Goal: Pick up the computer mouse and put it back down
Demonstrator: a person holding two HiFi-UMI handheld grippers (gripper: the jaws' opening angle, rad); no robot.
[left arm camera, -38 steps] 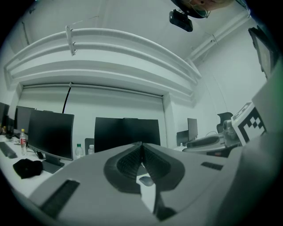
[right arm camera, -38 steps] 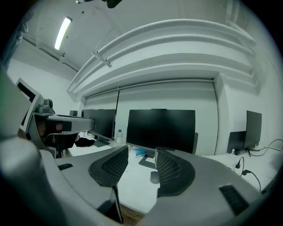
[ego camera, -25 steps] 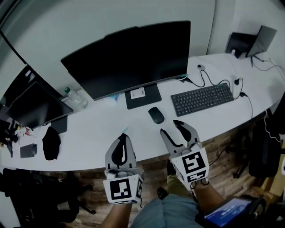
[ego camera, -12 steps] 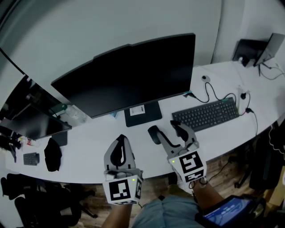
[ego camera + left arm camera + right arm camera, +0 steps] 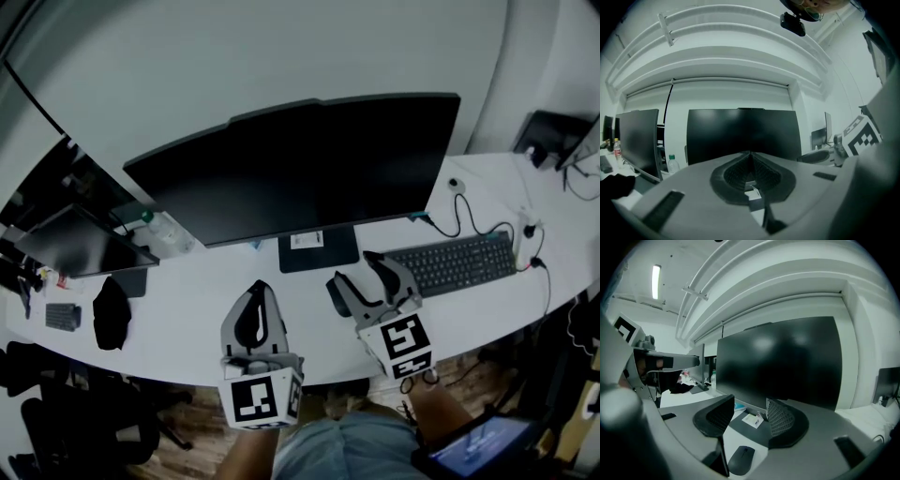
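Observation:
A dark computer mouse (image 5: 332, 293) lies on the white desk (image 5: 187, 314) in front of the monitor stand (image 5: 319, 251). My right gripper (image 5: 358, 270) hovers just above and beside it, and its left finger hides part of the mouse. In the right gripper view the mouse (image 5: 741, 459) lies low on the desk, below the gap of the right gripper (image 5: 750, 401). Its jaws are apart and opening, with nothing between them. My left gripper (image 5: 260, 287) hangs over bare desk to the left, jaws shut and empty. The left gripper (image 5: 751, 155) points at the monitor.
A wide black monitor (image 5: 300, 169) stands close ahead. A keyboard (image 5: 459, 262) with cables lies to the right. At the left are a water bottle (image 5: 164, 230), a second screen (image 5: 75, 248) and a black cloth item (image 5: 111, 312). The desk edge runs under my grippers.
Both grippers have moved forward over the desk toward the monitor. The mouse, formerly ahead of the right gripper, now sits under its left finger.

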